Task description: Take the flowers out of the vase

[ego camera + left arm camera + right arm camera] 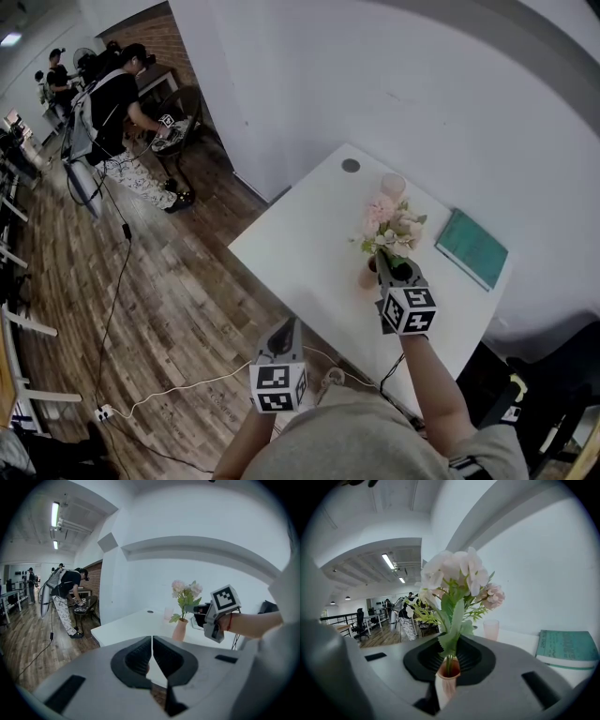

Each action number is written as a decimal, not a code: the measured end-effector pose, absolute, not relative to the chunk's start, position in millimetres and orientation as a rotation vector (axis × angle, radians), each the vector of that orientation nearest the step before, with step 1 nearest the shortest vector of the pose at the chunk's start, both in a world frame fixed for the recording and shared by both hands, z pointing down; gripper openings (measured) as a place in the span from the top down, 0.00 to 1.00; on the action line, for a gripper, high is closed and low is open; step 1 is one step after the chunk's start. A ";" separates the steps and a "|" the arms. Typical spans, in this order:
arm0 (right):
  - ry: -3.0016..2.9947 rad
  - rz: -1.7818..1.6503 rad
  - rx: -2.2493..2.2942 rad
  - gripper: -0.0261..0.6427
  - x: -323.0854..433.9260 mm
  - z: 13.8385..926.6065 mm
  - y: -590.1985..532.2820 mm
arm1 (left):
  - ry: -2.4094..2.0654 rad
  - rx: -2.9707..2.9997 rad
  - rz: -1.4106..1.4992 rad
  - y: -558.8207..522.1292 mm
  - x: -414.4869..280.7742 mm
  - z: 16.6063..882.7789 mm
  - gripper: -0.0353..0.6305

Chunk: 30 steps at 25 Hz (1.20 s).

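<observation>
In the head view I see my right gripper (397, 266) at the flowers (389, 225). They stand in the vase (367, 275) on the white table (300, 253), just ahead of this gripper. My left gripper (287, 328) hangs well apart from them, beyond the table edge. In the left gripper view its jaws are together, with nothing between. In the right gripper view the jaws are clamped on the flower stems, just above the vase mouth.
</observation>
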State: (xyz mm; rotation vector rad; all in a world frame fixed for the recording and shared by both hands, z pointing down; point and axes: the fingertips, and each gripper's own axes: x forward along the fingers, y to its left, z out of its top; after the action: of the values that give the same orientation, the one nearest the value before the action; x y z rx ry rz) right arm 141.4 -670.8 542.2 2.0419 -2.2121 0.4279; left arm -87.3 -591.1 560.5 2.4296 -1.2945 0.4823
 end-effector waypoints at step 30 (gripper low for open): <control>-2.337 0.094 2.113 0.90 124.3 427.2 -616.5 | -1.323 2.449 0.400 -501.4 -104.3 538.7 0.93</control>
State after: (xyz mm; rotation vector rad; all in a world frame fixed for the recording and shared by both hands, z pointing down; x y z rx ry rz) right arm 124.3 -616.5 427.2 2.1133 -2.3371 0.0943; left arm -104.3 -501.4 538.7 2.4489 -1.3227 0.4003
